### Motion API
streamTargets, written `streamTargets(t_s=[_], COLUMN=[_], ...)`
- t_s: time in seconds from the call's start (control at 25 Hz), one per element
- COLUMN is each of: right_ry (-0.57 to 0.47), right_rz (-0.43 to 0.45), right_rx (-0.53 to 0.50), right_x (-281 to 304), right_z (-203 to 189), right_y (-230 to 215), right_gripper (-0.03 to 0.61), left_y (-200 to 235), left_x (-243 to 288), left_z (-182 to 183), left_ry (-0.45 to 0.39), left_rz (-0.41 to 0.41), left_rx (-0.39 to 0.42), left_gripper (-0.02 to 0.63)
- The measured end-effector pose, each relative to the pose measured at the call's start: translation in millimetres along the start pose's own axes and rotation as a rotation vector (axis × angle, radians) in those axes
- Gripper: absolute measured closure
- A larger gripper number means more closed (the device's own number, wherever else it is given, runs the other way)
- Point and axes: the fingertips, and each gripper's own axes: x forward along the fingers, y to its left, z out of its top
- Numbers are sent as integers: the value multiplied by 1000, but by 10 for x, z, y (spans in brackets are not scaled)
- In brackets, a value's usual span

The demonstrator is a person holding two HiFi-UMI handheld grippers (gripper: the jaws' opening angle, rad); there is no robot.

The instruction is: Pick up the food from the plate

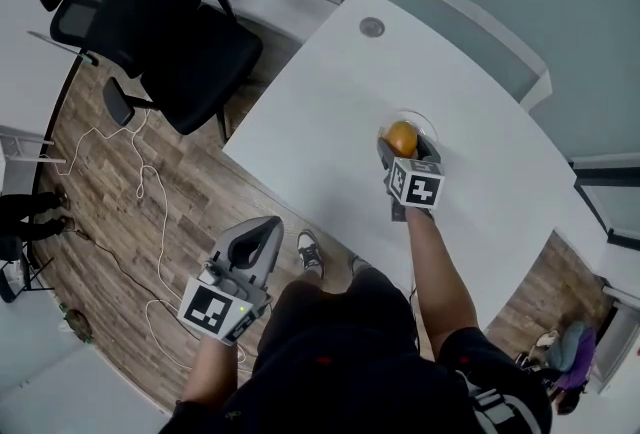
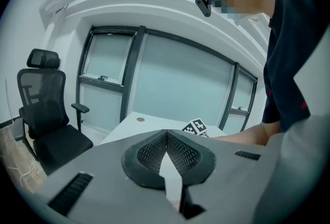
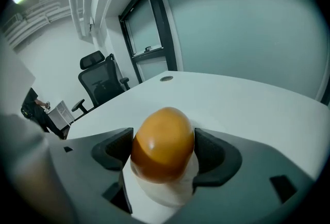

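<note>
On the plate [image 1: 419, 115], which stands on the white tabletop [image 1: 330, 102], sits the food [image 1: 401, 137], a smooth, rounded orange-brown piece. Right tongs [image 1: 406, 146] reach in over the plate on the person's side, their two halves spread wide with the food between them. In the right gripper view the food [image 3: 162, 143] fills the gap of these tongs [image 3: 163, 146], a dark ribbed pad close on either flank, and the plate [image 3: 160, 196] shows pale beneath it. Whether the pads touch the food's skin cannot be told.

Left tongs [image 1: 266, 227] hang well away from the plate, past the tabletop's edge and above the wooden floor [image 1: 120, 222], just ahead of the person's knees. In the left gripper view these tongs [image 2: 166, 133] are pressed together at the tips, with nothing between them.

Further from the plate, across the tabletop's bare stretch, a round grommet [image 1: 372, 26] is set in the surface. A black office chair [image 1: 160, 22] stands on the floor beyond that edge, far from the plate.
</note>
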Motion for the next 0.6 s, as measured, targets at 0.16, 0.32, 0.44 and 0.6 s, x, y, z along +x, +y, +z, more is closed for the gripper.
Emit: streamTargets(t_s=[0.16, 0.32, 0.44, 0.6], right_ry=[-52, -138, -230, -340], right_rz=[5, 10, 17, 31], right_rx=[-43, -84, -134, -221], right_x=[-72, -412, -832, -1473], right_z=[102, 369, 607, 870], right_y=[62, 152, 244, 410], right_gripper=[204, 204, 204, 204], left_y=[27, 9, -40, -193], left_x=[-46, -108, -168, -239], left_z=[6, 109, 204, 422], left_ry=[-5, -27, -45, -91], left_rz=[4, -2, -7, -37], left_rx=[4, 19, 36, 64], left_gripper=[594, 594, 594, 594])
